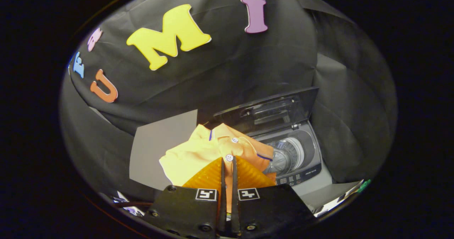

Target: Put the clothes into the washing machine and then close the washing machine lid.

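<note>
A: While your gripper [227, 168] has its fingers pressed together on the orange and yellow polo shirt [209, 150], the garment hangs bunched just ahead of them, off the floor.

B: So which step are you on?

A: Carrying, by my reading. The washing machine [301, 161] sits ahead and to the right of the fingers, its lid [273, 109] propped up, its drum [287, 154] open.

B: Then swing right until the shirt is over the drum, and only then part the fingers
</note>
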A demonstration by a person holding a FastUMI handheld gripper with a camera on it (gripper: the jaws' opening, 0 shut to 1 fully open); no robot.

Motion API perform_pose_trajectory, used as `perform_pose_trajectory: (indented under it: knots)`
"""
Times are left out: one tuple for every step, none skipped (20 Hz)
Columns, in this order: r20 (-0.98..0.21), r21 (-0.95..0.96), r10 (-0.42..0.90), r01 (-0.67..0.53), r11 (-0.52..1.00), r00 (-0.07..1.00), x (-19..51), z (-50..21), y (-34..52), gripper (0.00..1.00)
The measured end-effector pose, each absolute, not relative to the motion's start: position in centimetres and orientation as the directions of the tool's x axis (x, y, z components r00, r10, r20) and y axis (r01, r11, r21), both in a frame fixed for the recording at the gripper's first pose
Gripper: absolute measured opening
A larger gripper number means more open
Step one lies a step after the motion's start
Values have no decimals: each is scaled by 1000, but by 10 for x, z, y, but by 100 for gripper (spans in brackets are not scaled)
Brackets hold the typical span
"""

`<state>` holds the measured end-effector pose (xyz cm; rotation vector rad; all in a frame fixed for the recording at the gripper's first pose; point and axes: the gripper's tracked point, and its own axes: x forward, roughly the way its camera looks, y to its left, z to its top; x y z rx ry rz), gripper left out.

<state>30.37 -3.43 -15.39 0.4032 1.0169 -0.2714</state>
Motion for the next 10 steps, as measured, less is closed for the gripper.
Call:
perform_pose_trajectory:
  knots:
    - [-863,209,-29,410,888,504,302,-154,-42,9]
    - [-858,223,-28,421,879,512,302,-154,-49,9]
    - [-853,230,-27,422,877,521,301,-152,-57,9]
    - [-848,231,-33,424,876,528,300,-150,-65,9]
    - [-845,230,-34,420,878,534,298,-148,-71,9]
    - [-840,230,-38,418,879,541,299,-147,-76,9]
    - [-835,227,-42,413,882,549,298,-144,-83,9]
    - [-830,219,-53,412,884,555,298,-143,-90,9]
    - [-828,208,-66,414,886,557,296,-142,-96,9]
    - [-825,198,-78,416,887,559,295,-142,-100,9]
